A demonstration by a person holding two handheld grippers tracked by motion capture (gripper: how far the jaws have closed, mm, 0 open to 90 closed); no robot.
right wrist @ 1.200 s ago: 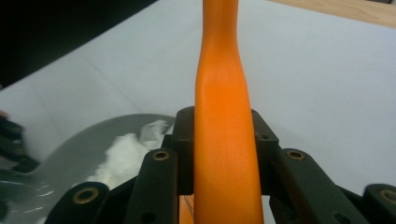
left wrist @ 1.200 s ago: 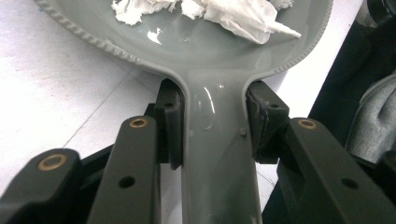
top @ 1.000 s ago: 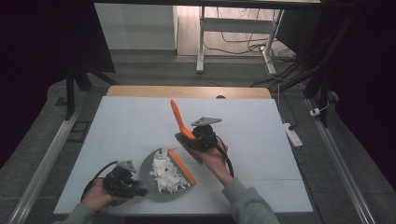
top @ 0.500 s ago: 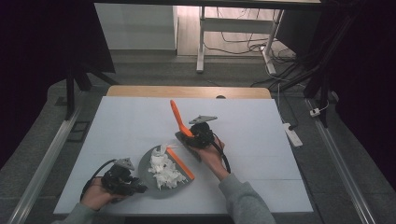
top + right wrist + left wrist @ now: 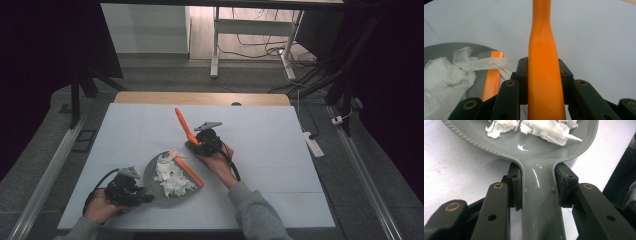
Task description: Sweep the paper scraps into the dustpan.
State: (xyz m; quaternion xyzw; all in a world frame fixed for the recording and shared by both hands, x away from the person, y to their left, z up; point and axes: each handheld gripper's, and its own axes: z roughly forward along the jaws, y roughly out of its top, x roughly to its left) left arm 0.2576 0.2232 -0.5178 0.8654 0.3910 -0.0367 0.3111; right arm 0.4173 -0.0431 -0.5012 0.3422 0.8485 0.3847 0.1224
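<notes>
A grey dustpan (image 5: pixel 152 172) lies on the white table at the front left, and crumpled white paper (image 5: pixel 172 179) is heaped in it. My left gripper (image 5: pixel 134 194) is shut on the dustpan's handle (image 5: pixel 541 207), with the pads pressing on both sides just behind the pan (image 5: pixel 524 142), where the paper (image 5: pixel 544 127) also lies. My right gripper (image 5: pixel 205 142) is shut on the orange brush handle (image 5: pixel 184 124), which slants up and to the far left. That handle (image 5: pixel 544 62) runs up between the jaws. The pan's orange lip (image 5: pixel 492 76) and the paper (image 5: pixel 444 75) lie just to its left.
The white table top (image 5: pixel 270 165) spreads out to the right and toward the back, with a wooden strip (image 5: pixel 200 97) along its far edge. A power strip (image 5: pixel 312 143) lies on the floor to the right. Metal rails (image 5: pixel 50 170) run along both sides.
My right gripper has shifted left with the brush, closer to the dustpan's orange lip. The paper now sits deeper in the pan. The left hand has stayed about where it was.
</notes>
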